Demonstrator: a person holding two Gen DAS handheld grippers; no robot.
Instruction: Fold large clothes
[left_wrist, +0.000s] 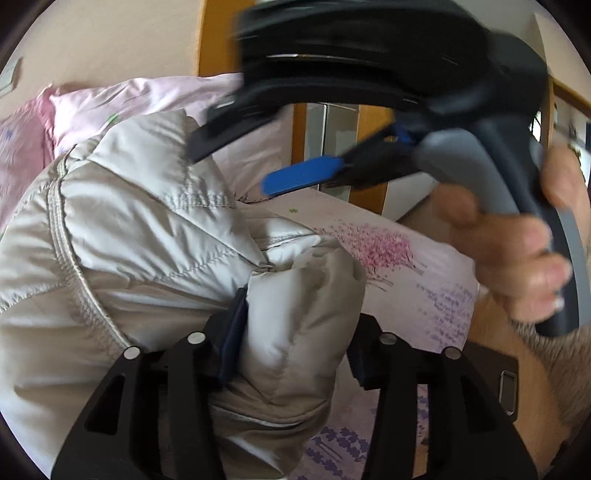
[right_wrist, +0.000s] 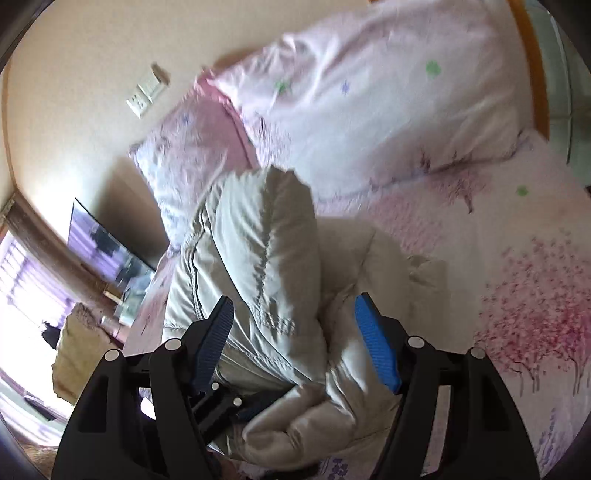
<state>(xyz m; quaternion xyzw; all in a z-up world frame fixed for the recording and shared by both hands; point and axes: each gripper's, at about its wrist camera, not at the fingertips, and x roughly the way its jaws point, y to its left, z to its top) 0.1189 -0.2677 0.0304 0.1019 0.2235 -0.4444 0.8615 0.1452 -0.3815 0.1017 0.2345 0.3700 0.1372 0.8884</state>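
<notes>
A beige quilted puffer jacket (left_wrist: 140, 229) lies bunched on the bed. In the left wrist view my left gripper (left_wrist: 295, 343) is shut on a thick rolled fold of it, with the fabric bulging against both pads. My right gripper (left_wrist: 251, 158) hovers blurred above the jacket, held by a hand (left_wrist: 517, 251), its blue pad showing. In the right wrist view the right gripper (right_wrist: 297, 339) stands wide open over the jacket (right_wrist: 258, 236). A raised fold runs between its fingers without being pinched. Part of the left gripper shows below, under the fold.
The bed sheet (left_wrist: 391, 251) is pale pink with a blossom print. Pink pillows (right_wrist: 369, 92) lie at the head, against the wall. A wall socket (right_wrist: 144, 92), a screen (right_wrist: 107, 243) and a wooden door frame (left_wrist: 373, 122) surround the bed.
</notes>
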